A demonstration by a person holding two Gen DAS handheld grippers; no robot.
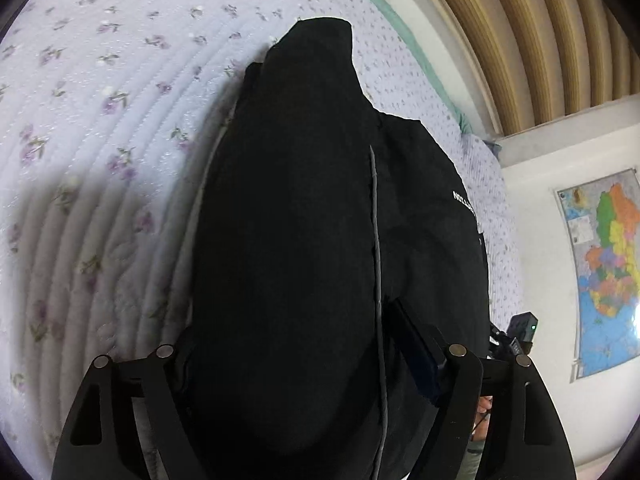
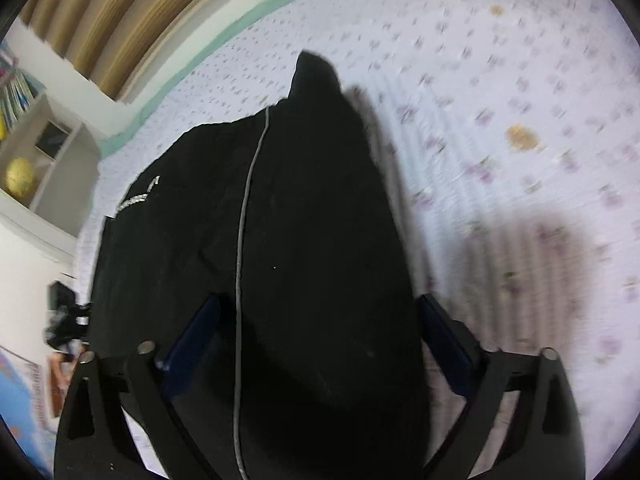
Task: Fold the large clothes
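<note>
Hanging bunched between both tools above the floral quilt, black jacket fills wide-spread left gripper and right gripper; grip contact unclear, so the bulky fabric may slip free and collapse the fold.

Black jacket on floral quilt
</note>
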